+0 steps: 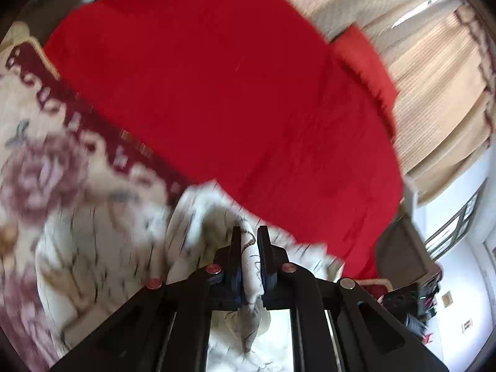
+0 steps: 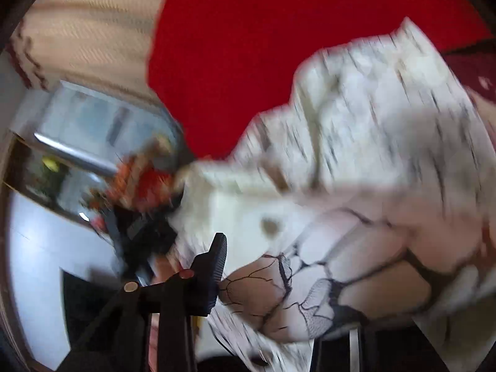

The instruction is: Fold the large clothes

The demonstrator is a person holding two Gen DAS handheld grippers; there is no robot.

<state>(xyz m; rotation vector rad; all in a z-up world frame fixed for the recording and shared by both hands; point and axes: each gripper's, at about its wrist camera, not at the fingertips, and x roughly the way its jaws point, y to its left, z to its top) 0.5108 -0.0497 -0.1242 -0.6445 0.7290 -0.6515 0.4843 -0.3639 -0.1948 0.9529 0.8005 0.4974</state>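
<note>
Garment (image 1: 251, 254), white with dark vein print, sat pinched as a narrow fold in your left gripper (image 1: 249, 238), jaws clamped on it. Right gripper (image 2: 248, 266): one finger visible at 9 o'clock of the cloth; grip could not be judged. Bulk ran to 1 o'clock. Beyond lay the red spread (image 1: 217, 93), broad open room at 12 o'clock.
</note>
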